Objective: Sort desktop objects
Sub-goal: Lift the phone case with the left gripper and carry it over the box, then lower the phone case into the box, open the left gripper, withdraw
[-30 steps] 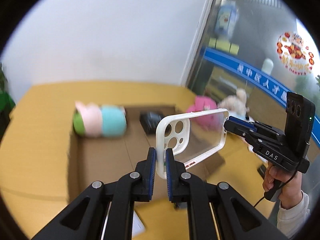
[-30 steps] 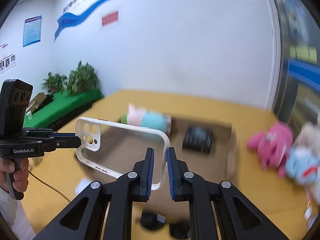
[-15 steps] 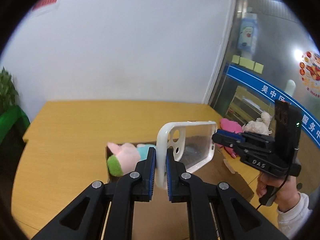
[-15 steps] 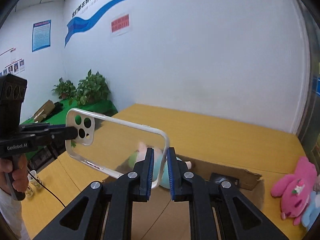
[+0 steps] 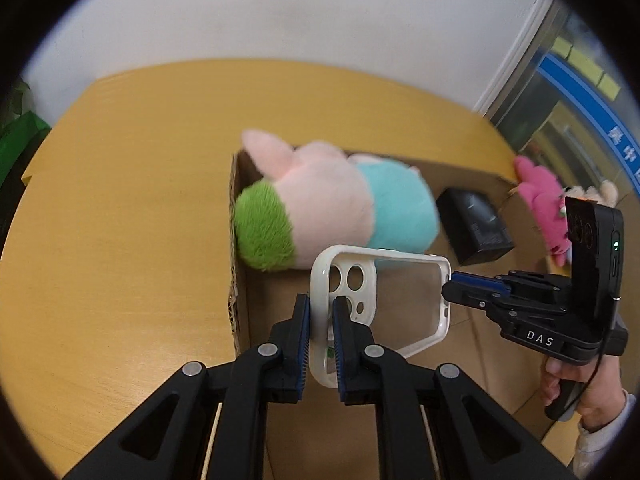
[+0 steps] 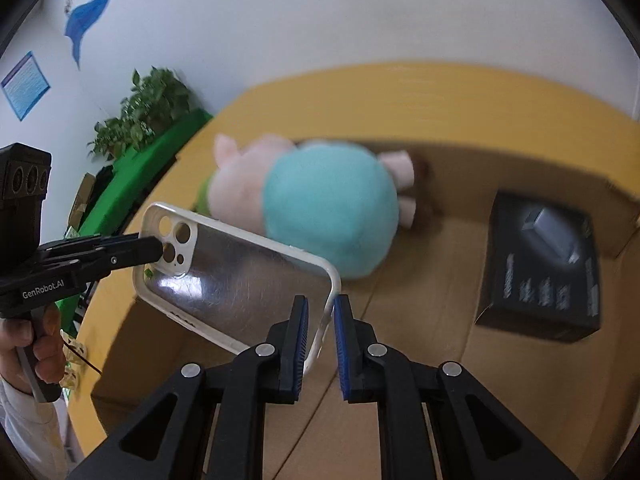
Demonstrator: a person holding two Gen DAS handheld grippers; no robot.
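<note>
A clear phone case with a white rim [image 5: 384, 300] hangs over the open cardboard box [image 5: 240, 280], held at both ends. My left gripper [image 5: 320, 320] is shut on its camera-hole end. My right gripper [image 6: 320, 320] is closed on the other end [image 6: 328, 280], though its jaws stand a little apart around the thin rim. The case also shows in the right wrist view [image 6: 240, 276]. In the box lie a pink, green and turquoise plush toy [image 5: 328, 200] and a black box [image 5: 476, 224].
The cardboard box sits on a yellow wooden table [image 5: 120, 220]. A pink plush [image 5: 540, 196] and a beige plush [image 5: 592, 192] lie beyond the box's right wall. A green ledge with potted plants [image 6: 136, 128] stands left of the table.
Both grippers have dropped and tipped down toward the box with the case between them. The plush toy and the black box now look much closer.
</note>
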